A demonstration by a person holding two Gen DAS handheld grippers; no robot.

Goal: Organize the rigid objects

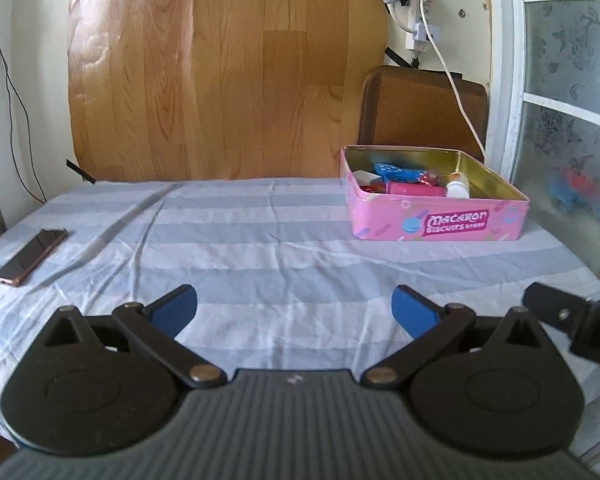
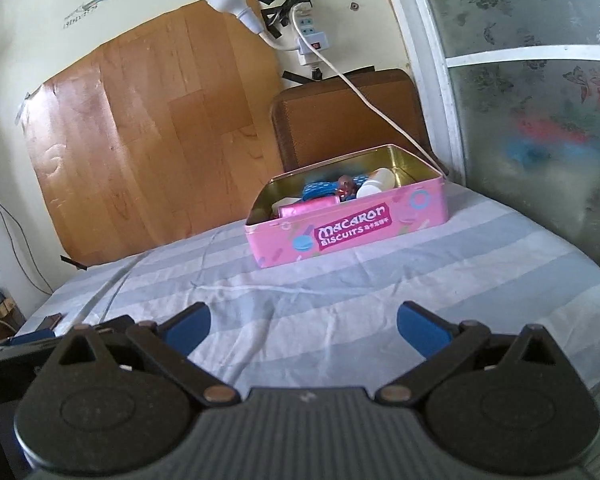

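The pink biscuit tin [image 1: 436, 216] sits open on the striped worktop [image 1: 260, 240], well ahead of both sets of jaws and off to the right, close to the frosted glass door [image 1: 572, 120]. Inside it: a white bottle [image 1: 458, 186] lying down, a pink box [image 1: 414, 189], something blue [image 1: 396, 172], all jumbled together. The left gripper [image 1: 295, 310] hangs low over the sheet, jaws spread wide, nothing between them. Same for the right gripper [image 2: 303, 326], jaws gaping and empty, tin straight ahead. Bare cloth lies between jaws and tin. A phone [image 1: 31, 256] lies far left on the worktop. A brown chair back [image 1: 420, 108] stands behind the tin, and a white cable [image 1: 456, 92] drops down past it.
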